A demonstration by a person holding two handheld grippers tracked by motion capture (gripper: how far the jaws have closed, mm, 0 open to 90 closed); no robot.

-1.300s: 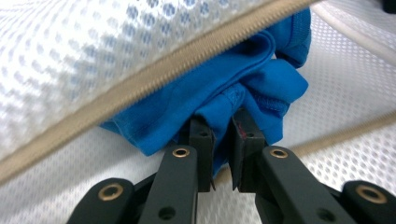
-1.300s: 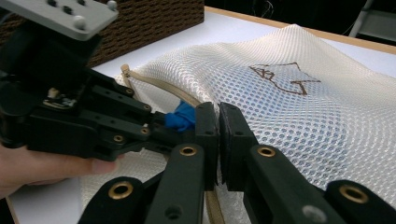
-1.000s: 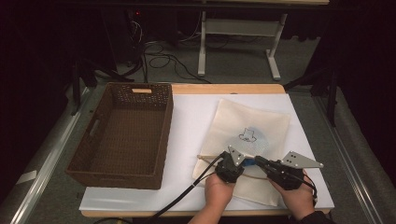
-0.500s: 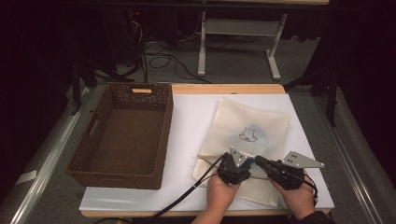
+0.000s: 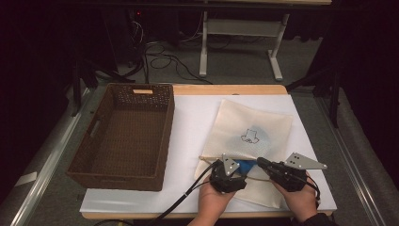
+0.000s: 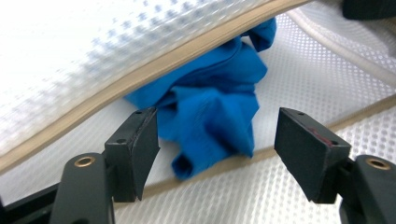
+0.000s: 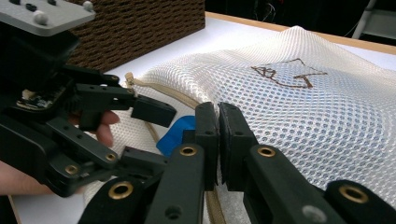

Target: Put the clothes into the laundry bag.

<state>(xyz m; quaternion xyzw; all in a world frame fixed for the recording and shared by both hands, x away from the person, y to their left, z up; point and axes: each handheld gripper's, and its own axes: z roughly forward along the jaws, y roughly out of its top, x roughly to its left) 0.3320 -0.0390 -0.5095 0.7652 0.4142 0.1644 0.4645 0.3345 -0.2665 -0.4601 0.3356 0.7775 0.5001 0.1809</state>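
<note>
Blue crumpled cloth (image 5: 246, 165) sits at the mouth of the cream mesh laundry bag (image 5: 251, 136), close to the near edge of the white tabletop (image 5: 193, 122), right of centre. From the high view, the left gripper (image 5: 231, 172) is right at that cloth, and the right gripper (image 5: 261, 164) is on the bag's opening just beside it, both hands low at the near edge. A brown woven wicker basket (image 5: 123, 134) stands on the left half of the tabletop, well apart from the bag.

Over to the left gripper view: jaws spread wide, nothing between them yet, and the blue cloth (image 6: 212, 112) lies just ahead, half under the lifted tan-trimmed rim of the mesh bag (image 6: 116, 56). White mesh runs beneath it too.

Now the right gripper view: its two black jaws are pressed together on the bag's tan-edged rim (image 7: 212, 198), holding the opening up. The left gripper (image 7: 140, 133) faces in from the left, jaws apart, with a sliver of blue cloth (image 7: 180, 130) showing beside them. The mesh bag (image 7: 299, 107) stretches away with a dark printed outline on it, the wicker basket (image 7: 140, 28) behind.
</note>
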